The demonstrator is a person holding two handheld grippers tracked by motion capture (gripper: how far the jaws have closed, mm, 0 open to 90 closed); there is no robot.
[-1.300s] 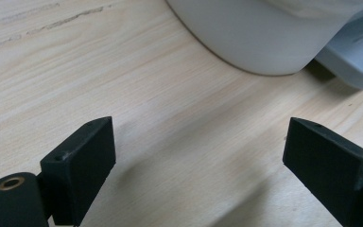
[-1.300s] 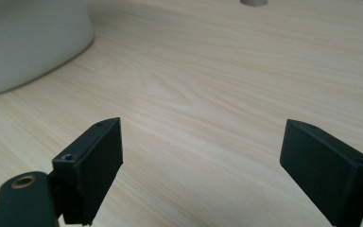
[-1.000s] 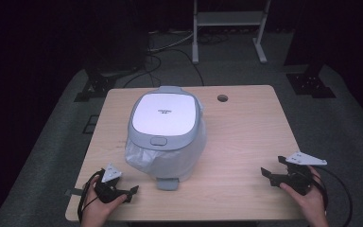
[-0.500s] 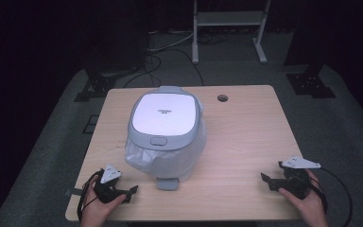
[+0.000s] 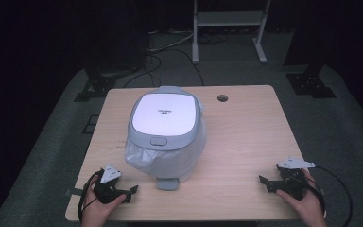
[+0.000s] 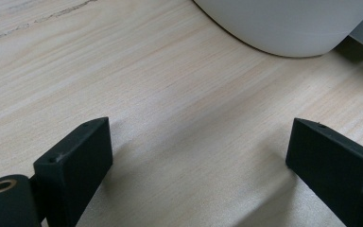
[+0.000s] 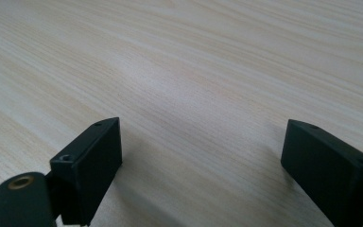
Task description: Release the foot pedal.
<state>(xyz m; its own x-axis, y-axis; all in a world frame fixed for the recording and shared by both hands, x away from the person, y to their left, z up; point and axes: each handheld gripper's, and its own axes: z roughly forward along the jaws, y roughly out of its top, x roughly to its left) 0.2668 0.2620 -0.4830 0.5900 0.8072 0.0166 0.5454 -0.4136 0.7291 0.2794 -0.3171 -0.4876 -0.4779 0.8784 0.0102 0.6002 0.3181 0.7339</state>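
Observation:
A white and grey rice cooker [image 5: 166, 132] with its lid down stands on the wooden table [image 5: 246, 137], left of the middle. Its white rounded base [image 6: 283, 23] fills the top of the left gripper view. My left gripper [image 5: 131, 191] rests near the front left corner, open, jaws wide apart over bare wood [image 6: 194, 142], pointing right toward the cooker's front. My right gripper [image 5: 263, 182] rests near the front right corner, also open, with only table [image 7: 203, 118] between its jaws. Neither holds anything.
A round cable hole [image 5: 222, 98] sits near the table's far edge. A white frame stand [image 5: 227, 23] and dark equipment legs [image 5: 312, 80] stand on the grey floor beyond the table. Cables trail from both grippers.
My right gripper has come down and a little toward the front edge, settling on the table. The left gripper and the cooker have not moved.

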